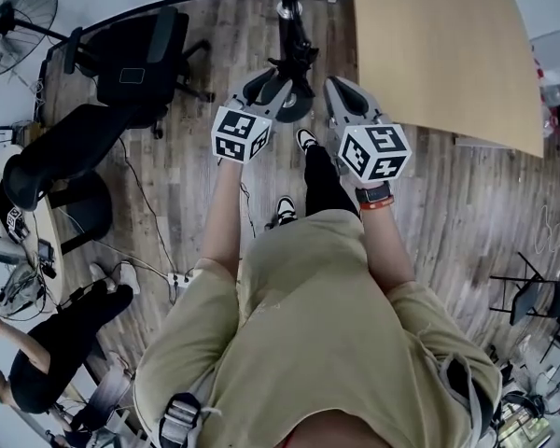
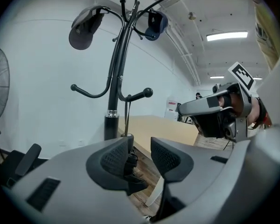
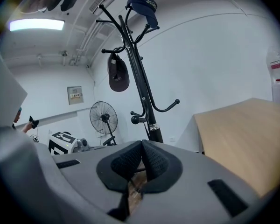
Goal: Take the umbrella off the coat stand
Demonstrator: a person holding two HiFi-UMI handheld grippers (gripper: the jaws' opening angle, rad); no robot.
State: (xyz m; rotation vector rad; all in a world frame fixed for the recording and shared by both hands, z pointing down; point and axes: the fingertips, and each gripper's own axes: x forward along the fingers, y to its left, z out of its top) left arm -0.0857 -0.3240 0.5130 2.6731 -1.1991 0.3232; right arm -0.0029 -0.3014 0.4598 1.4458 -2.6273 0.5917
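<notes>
A black coat stand (image 2: 116, 78) rises just ahead of both grippers, and from above its pole (image 1: 294, 35) is at the top middle. From a lower hook (image 2: 142, 94) a thin strap drops to a black folded umbrella (image 2: 129, 166). My left gripper (image 2: 140, 155) is open, with the umbrella's top between its jaws, close against the left pad (image 2: 113, 160) and apart from the right one. The left gripper (image 1: 269, 90) points at the stand's foot. Beside it, my right gripper (image 3: 142, 160) is shut, pads meeting with nothing between them; it also shows as the right gripper (image 1: 343, 99).
Dark caps (image 2: 84, 29) (image 3: 142, 6) hang on the upper hooks. A light wooden table (image 1: 439, 54) stands right of the stand. Office chairs (image 1: 135, 63), a floor fan (image 1: 14, 7) and floor cables lie to the left. A person (image 1: 56, 343) crouches at lower left.
</notes>
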